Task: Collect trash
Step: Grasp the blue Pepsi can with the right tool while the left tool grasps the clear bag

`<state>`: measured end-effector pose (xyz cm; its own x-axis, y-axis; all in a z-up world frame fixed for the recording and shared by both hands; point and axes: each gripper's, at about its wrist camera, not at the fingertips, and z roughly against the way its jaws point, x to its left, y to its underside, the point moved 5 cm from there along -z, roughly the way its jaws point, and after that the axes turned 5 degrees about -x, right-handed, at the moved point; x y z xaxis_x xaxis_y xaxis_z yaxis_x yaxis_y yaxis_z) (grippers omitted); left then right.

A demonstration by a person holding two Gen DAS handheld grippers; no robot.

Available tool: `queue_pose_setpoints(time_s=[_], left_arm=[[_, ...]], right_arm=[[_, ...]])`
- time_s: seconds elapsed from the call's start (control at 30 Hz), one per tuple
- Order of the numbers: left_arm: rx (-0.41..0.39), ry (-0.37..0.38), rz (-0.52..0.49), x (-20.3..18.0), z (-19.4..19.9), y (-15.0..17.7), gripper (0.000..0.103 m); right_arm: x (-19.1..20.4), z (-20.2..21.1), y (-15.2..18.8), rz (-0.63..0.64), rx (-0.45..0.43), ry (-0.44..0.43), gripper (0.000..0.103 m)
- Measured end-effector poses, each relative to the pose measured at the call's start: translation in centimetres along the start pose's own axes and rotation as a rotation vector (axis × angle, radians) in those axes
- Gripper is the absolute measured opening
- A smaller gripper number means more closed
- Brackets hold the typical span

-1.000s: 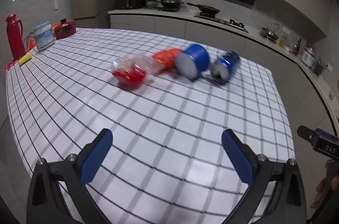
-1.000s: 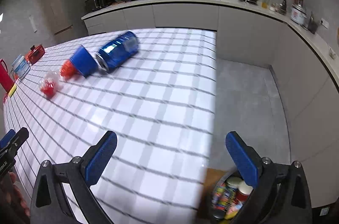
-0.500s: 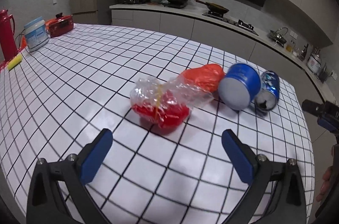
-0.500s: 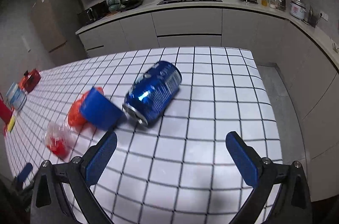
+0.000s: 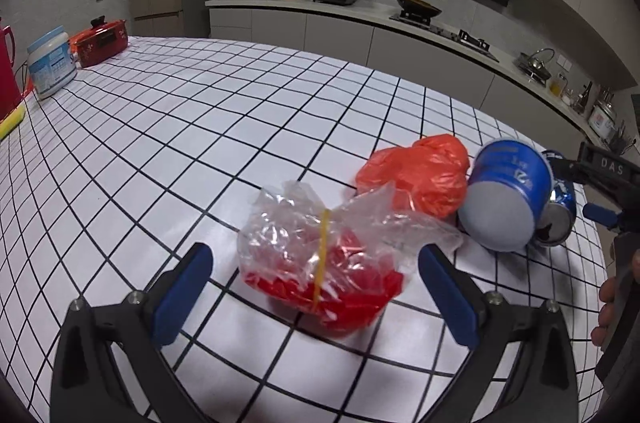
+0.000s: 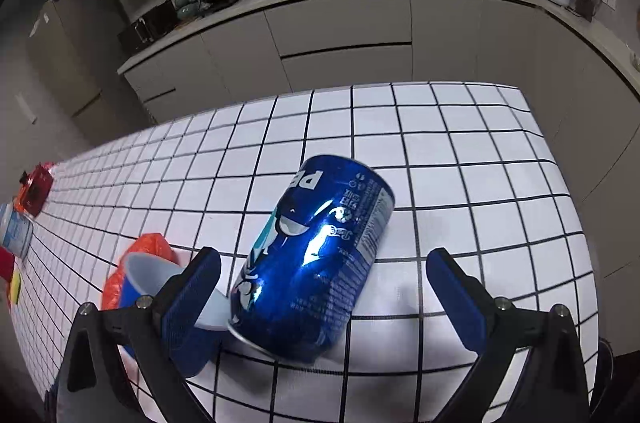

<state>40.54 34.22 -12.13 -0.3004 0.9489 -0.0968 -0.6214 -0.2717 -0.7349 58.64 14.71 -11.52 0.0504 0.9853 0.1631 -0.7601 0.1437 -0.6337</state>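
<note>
A clear plastic bag with red contents and a yellow band (image 5: pixel 320 259) lies on the checked table, between the open fingers of my left gripper (image 5: pixel 316 299). Behind it lie a crumpled orange bag (image 5: pixel 416 175), a blue paper cup on its side (image 5: pixel 504 199) and a blue soda can (image 5: pixel 560 215). In the right wrist view the blue can (image 6: pixel 316 259) lies on its side between the open fingers of my right gripper (image 6: pixel 324 303). The cup (image 6: pixel 144 279) and orange bag (image 6: pixel 148 247) sit just left of the left finger.
A white tub (image 5: pixel 52 63), a red pot (image 5: pixel 100 41) and a red jug (image 5: pixel 6 71) stand at the table's far left. The table's right edge (image 6: pixel 560 191) drops to the floor. Kitchen counters run along the back.
Both grippers have moved forward. The left one now straddles the clear bag, and the right one now straddles the blue can. Nothing has been grasped.
</note>
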Motion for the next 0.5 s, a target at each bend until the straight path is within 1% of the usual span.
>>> queue_pose_setpoints(time_s=[0.03, 0.07, 0.13, 0.17, 0.2, 0.3, 0.4, 0.5], left_arm=[[0.004, -0.002, -0.004, 0.0, -0.2, 0.1, 0.103], [0.011, -0.006, -0.005, 0.1, -0.3, 0.3, 0.103], [0.007, -0.002, -0.007, 0.2, -0.3, 0.3, 0.103], [0.003, -0.004, -0.012, 0.2, -0.2, 0.3, 0.103], [0.001, -0.005, -0.015, 0.1, -0.3, 0.3, 0.103], [0.009, 0.002, -0.007, 0.0, -0.5, 0.1, 0.103], [0.008, 0.013, -0.007, -0.4, -0.5, 0.0, 0.103], [0.015, 0.020, -0.017, -0.5, -0.6, 0.1, 0.103]], right_arm=[[0.0, -0.3, 0.3, 0.022, 0.018, -0.005, 0.102], [-0.1, -0.2, 0.5, 0.034, 0.017, -0.012, 0.097], [-1.1, 0.5, 1.6, 0.054, 0.020, 0.008, 0.087], [-1.3, 0.6, 1.9, 0.054, 0.025, 0.000, 0.078], [-1.8, 0.8, 2.3, 0.051, 0.030, -0.006, 0.074], [-2.0, 0.7, 2.3, 0.058, 0.029, -0.016, 0.074], [-1.5, 0.5, 1.1, 0.116, -0.003, 0.003, 0.074], [-0.9, -1.1, 0.4, 0.156, 0.038, 0.000, 0.074]])
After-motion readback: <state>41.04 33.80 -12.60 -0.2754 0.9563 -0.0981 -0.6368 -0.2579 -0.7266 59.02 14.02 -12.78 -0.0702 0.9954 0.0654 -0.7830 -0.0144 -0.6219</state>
